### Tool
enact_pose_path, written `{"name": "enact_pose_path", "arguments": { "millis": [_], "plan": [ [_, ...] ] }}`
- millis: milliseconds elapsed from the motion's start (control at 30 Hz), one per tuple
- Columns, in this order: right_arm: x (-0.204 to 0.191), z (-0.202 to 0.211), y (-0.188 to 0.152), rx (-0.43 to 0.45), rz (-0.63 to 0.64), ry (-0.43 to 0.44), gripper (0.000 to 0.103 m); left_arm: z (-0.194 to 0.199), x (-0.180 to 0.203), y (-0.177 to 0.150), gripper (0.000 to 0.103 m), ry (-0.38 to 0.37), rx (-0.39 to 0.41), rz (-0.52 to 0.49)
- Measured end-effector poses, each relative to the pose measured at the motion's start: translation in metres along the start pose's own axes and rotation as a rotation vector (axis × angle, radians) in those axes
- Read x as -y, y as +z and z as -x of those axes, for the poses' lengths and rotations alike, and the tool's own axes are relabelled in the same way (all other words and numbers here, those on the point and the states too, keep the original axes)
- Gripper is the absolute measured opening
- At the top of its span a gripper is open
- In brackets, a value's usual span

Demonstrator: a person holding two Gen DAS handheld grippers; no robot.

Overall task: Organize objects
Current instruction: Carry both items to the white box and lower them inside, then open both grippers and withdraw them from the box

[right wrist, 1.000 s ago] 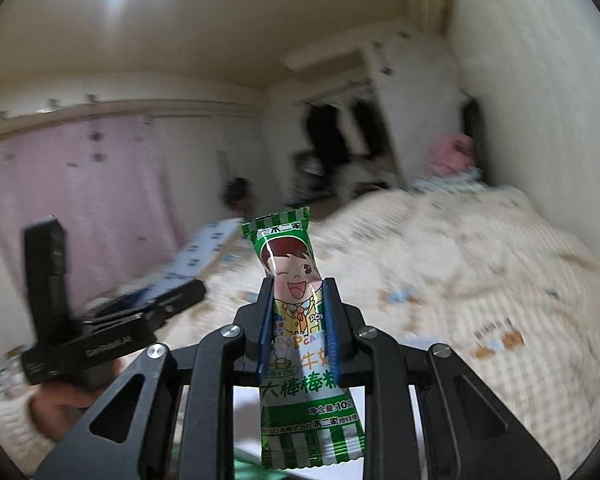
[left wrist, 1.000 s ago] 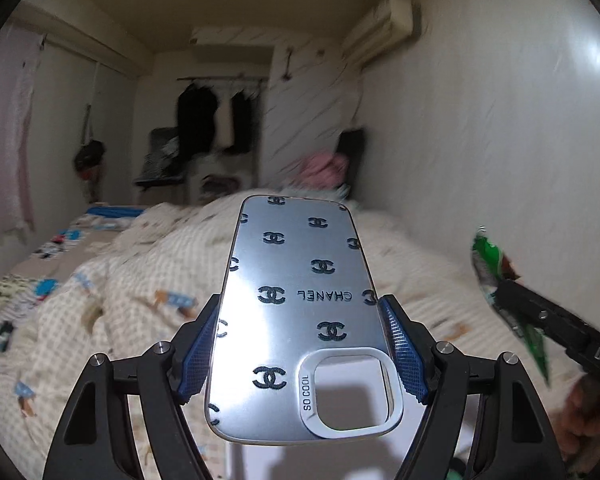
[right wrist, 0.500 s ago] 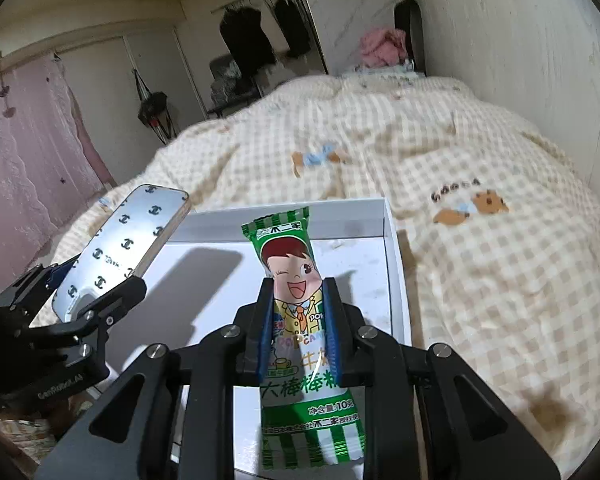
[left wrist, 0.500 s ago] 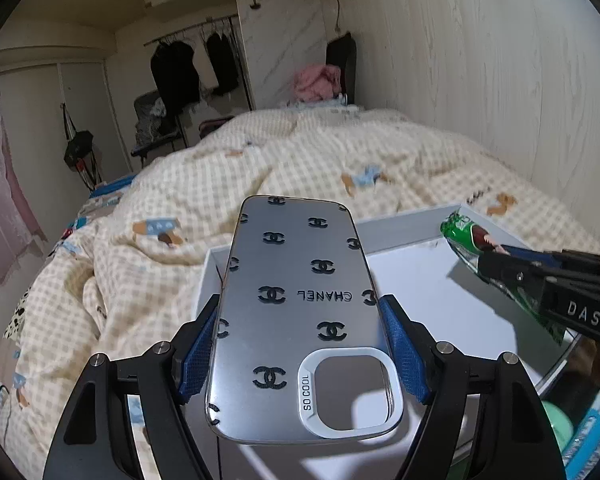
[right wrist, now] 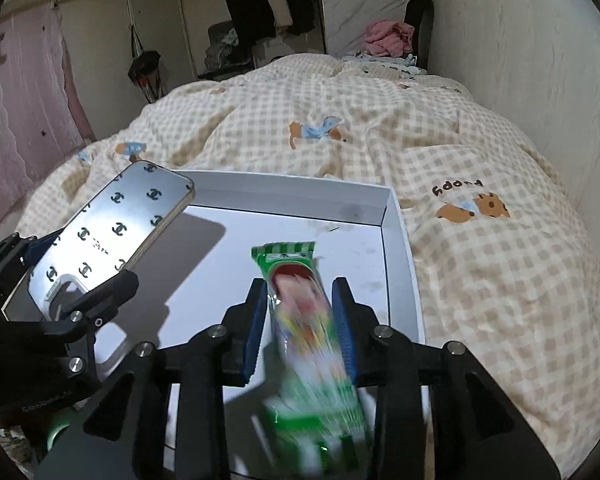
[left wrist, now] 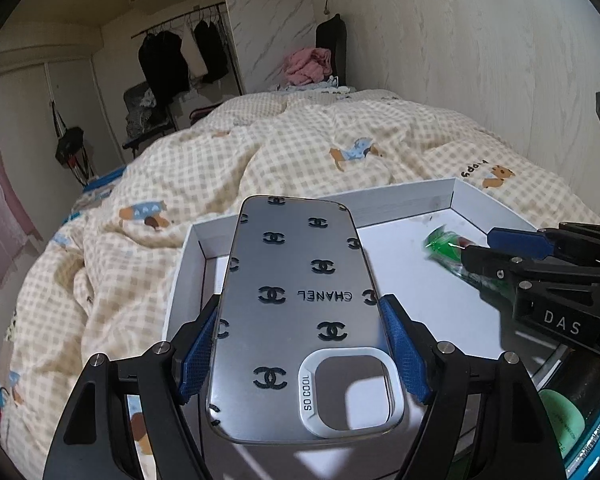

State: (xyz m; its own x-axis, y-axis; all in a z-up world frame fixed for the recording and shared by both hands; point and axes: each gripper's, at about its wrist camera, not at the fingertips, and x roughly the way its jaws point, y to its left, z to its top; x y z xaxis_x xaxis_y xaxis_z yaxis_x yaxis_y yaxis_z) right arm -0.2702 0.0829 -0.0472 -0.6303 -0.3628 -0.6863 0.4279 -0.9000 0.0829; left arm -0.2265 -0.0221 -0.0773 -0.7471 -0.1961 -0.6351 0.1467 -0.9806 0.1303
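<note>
Left side first: our left gripper is clamped on the silver phone case, blue pads pressing both long edges. The case sits flat between the fingers, camera cutout toward us, hanging over the near-left part of the white tray, not yet down.

Right side: our right gripper has its jaws opening. The green candy wrapper is between them but blurred, with a gap at each pad, so we judge it is dropping free over the tray's right half.

The tray lies on the checked duvet, its floor otherwise bare as far as we see.

Step in hand: drop-off of both items into the tray. Next, we reckon: pull the right gripper back clear of the wrapper, then lower the case until it lies flat on the tray floor, left of the wrapper, and only then open. Releasing from this height risks a bounce or slide.
</note>
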Motion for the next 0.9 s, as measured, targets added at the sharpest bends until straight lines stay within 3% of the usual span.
{"name": "enact_pose_path", "arguments": {
  "millis": [500, 900],
  "plan": [
    [-0.0005, 0.0013, 0.001, 0.004, -0.001, 0.021, 0.041, -0.0024, -0.0049, -0.0001, 0.079, -0.01, -0.013, 0.025],
    [-0.0015, 0.0075, 0.0044, 0.027, -0.008, 0.051, 0.057, 0.0031, -0.0076, 0.0028, 0.085, -0.006, -0.006, 0.022]
  ]
}}
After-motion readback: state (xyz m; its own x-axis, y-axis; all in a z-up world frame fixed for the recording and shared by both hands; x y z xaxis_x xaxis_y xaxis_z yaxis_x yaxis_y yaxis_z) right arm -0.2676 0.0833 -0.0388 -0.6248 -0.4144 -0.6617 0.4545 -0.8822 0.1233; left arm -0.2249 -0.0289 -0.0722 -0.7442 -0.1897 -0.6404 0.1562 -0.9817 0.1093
